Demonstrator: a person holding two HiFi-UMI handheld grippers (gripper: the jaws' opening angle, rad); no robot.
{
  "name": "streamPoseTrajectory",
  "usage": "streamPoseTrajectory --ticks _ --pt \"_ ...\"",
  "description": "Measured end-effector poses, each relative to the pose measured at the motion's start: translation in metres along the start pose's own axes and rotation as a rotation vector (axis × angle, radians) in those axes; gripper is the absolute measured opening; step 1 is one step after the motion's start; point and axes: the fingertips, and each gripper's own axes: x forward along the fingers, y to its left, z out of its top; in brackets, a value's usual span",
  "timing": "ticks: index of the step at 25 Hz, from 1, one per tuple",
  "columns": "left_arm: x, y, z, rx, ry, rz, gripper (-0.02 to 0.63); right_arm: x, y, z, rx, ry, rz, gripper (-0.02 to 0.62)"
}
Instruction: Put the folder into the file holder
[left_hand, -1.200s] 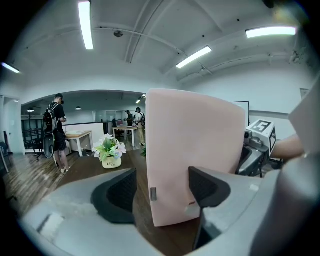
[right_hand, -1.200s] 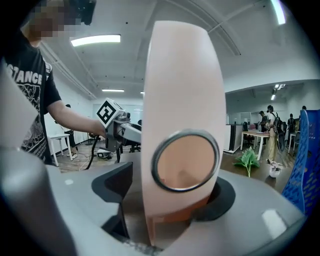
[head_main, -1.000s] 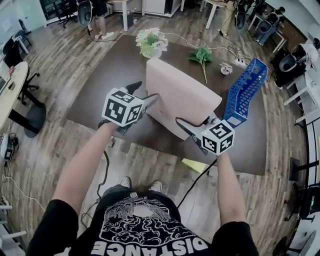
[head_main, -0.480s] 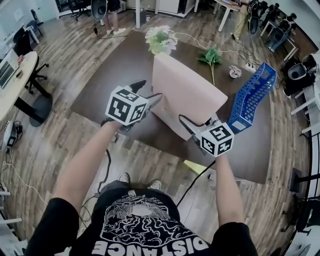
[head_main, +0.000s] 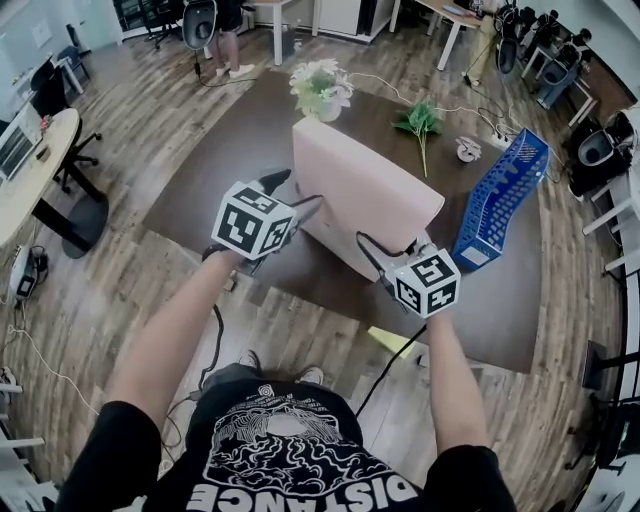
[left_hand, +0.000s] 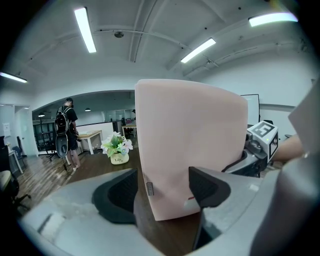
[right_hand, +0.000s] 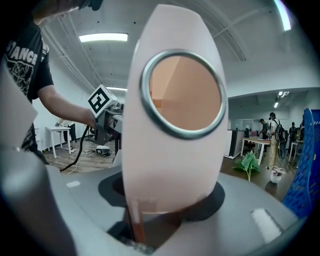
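A pink folder (head_main: 365, 190) stands upright on the brown table (head_main: 220, 150), its spine toward me. The right gripper view shows the spine (right_hand: 172, 150) with its metal finger ring. My right gripper (head_main: 388, 252) (right_hand: 165, 202) has just been closing and its jaws now sit against both sides of the spine's lower end. My left gripper (head_main: 290, 195) (left_hand: 162, 190) is open at the folder's near left edge (left_hand: 150, 190), with a gap beside its left pad. The blue mesh file holder (head_main: 497, 195) (right_hand: 307, 165) stands at the table's right, apart from the folder.
A pot of flowers (head_main: 320, 88) (left_hand: 116, 150) and a green sprig (head_main: 420, 120) (right_hand: 248, 165) lie on the table's far side. A small white object (head_main: 468, 148) lies near the holder. A yellow sheet (head_main: 395, 340) lies on the floor. A person (left_hand: 67, 132) stands in the background.
The head view has shifted slightly. Both grippers and the folder keep about the same places on the table.
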Motion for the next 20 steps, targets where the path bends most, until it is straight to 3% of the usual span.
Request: streamPoseTrajectory --ticks 10,20 --pt "0.013 -0.019 0.010 0.007 -0.002 -0.021 0.330 -0.017 -0.018 -0.004 -0.019 -0.007 -0.096 0.218" --pt "0.052 -0.057 0.031 0.049 -0.011 -0.129 0.330 -0.054 -0.052 -0.015 0.035 -0.005 -0.271 0.212"
